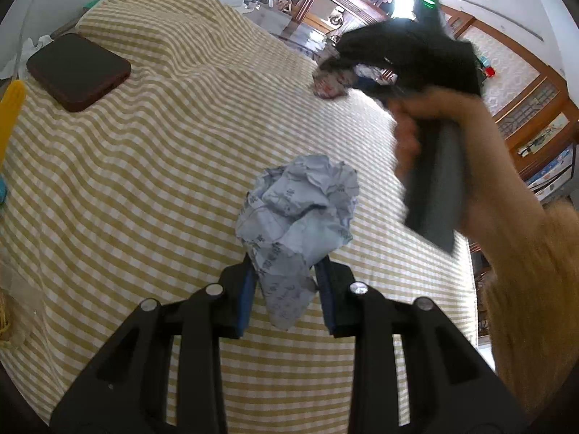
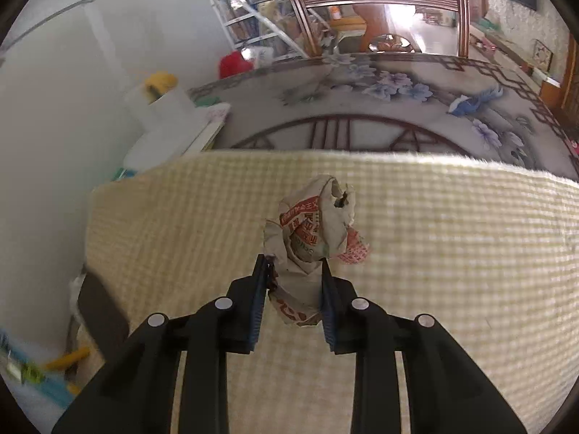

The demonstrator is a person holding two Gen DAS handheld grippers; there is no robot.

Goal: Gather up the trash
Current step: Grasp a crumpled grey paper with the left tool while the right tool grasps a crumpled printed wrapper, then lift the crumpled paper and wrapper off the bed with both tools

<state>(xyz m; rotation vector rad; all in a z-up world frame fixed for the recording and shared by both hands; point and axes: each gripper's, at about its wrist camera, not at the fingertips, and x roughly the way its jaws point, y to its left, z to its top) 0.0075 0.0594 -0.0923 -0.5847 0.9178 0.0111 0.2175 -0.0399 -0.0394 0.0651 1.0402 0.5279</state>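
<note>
Surface: yellow-checked cloth (image 1: 163, 166) over a floral tablecloth (image 2: 380, 108).
Left jaws (image 1: 286, 289): clenched on one crumpled pale-blue paper ball (image 1: 300, 209), pinched between the pads.
Right jaws (image 2: 293, 285): clamped on one crumpled red-printed paper ball (image 2: 311, 231).
Beyond left jaws: one dark phone (image 1: 77, 70), far left.
Trash count: two balls, both gripped.

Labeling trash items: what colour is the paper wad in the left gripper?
Pale blue-grey crumpled paper wad with faint dark print; clearest in the left wrist view.
</note>
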